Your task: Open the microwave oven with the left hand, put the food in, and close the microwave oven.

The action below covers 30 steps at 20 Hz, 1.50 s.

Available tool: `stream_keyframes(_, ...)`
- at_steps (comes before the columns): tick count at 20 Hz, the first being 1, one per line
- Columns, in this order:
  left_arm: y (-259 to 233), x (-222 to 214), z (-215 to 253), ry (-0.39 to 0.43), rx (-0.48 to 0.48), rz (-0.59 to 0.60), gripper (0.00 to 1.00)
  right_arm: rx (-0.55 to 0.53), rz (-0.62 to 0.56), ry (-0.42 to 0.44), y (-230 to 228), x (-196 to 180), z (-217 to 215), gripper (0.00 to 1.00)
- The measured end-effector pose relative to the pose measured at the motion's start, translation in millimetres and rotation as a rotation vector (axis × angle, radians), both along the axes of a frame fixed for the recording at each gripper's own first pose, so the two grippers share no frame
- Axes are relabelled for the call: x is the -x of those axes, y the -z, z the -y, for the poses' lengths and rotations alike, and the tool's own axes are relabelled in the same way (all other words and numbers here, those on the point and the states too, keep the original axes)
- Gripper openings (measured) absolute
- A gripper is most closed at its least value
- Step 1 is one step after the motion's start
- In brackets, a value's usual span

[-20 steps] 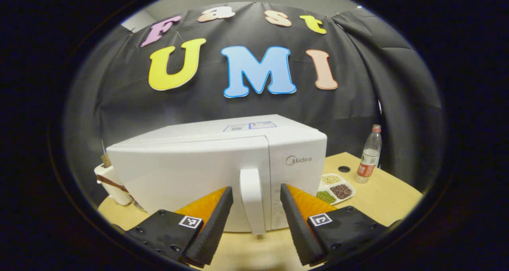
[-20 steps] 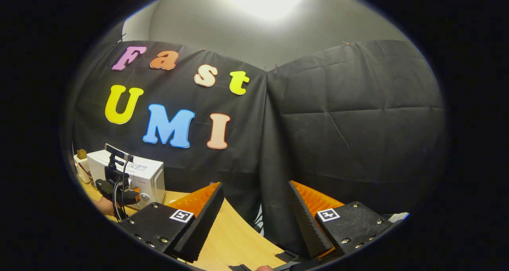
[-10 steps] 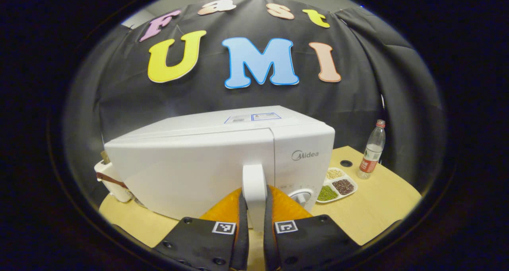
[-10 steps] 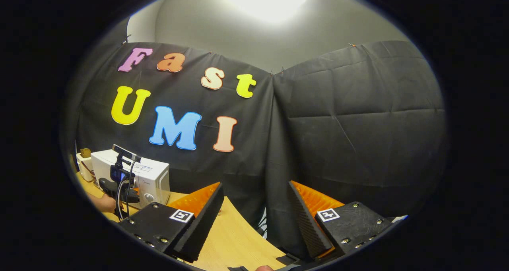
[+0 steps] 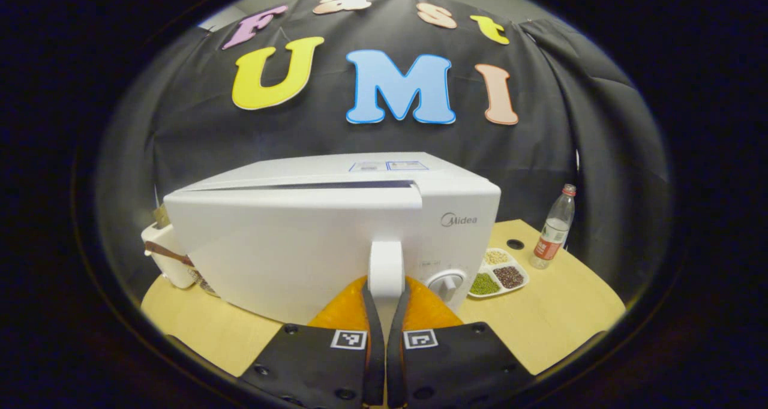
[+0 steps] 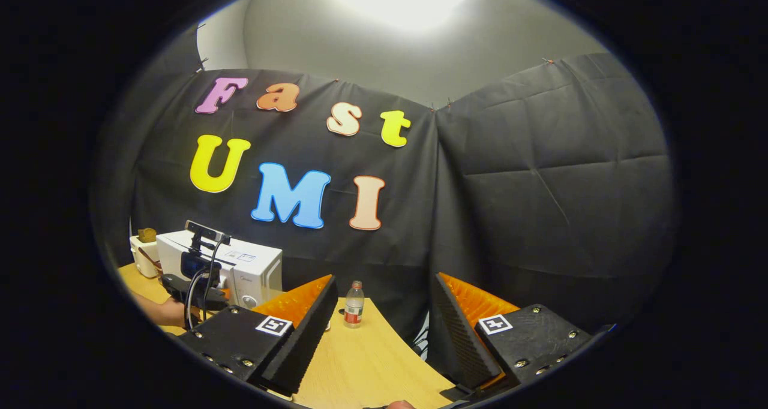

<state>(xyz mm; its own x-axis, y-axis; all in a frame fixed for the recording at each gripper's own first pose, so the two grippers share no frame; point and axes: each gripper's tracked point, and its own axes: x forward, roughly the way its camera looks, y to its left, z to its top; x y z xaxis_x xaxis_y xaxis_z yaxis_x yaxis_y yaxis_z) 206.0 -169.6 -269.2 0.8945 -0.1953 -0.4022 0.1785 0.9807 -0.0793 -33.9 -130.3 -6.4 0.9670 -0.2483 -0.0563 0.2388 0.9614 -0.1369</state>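
Since 1 s ago your left gripper (image 5: 380,313) has gone from spread wide on either side of the door handle (image 5: 386,268) to clamped on it, and the microwave oven (image 5: 336,229) door (image 5: 294,241) has started to come away: a dark gap now shows along its top edge.

Left gripper view: your fingers (image 5: 373,331) are pinched nearly together w/ the white handle's lower end between them, both pads pressing on it. The door is ajar by a narrow crack; the control knob (image 5: 445,282) sits just right of the handle. The food, a white divided tray (image 5: 497,275) of green, dark and pale beans, lies on the wooden table (image 5: 558,313) just right of the oven, near its front corner. A plastic bottle (image 5: 552,229) w/ a red label stands upright farther right, apart from the tray. A white container (image 5: 165,259) sits behind the oven's left side.

Right gripper view: your right gripper (image 6: 384,331) hangs over the table edge (image 6: 366,367), jaws spread wide, nothing between them. Far left, your hand (image 6: 165,313) holds the other gripper against the oven (image 6: 246,268) front. The bottle (image 6: 354,304) stands between your two fingers, well beyond them.
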Motion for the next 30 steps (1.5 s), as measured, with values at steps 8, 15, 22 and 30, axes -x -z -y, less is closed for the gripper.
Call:
stream_keyframes(8,-6.8,76.2,-38.3,0.085,0.023,-0.023,0.13,-0.058,0.006,-0.169,9.2,-43.0,-54.2,0.97)
stream_keyframes(15,-13.2,137.3,-93.3,0.063,0.009,-0.053,0.20,-0.081,0.010,-0.304,9.3,-61.2,-119.0,0.98)
stream_keyframes(22,-13.7,184.1,-162.2,-0.018,-0.017,-0.060,0.19,-0.102,0.000,-0.419,10.9,-65.4,-186.8,0.97)
stream_keyframes(30,-9.9,215.1,-241.0,-0.093,-0.058,-0.063,0.19,-0.109,-0.001,-0.501,11.0,-59.8,-259.6,0.97)
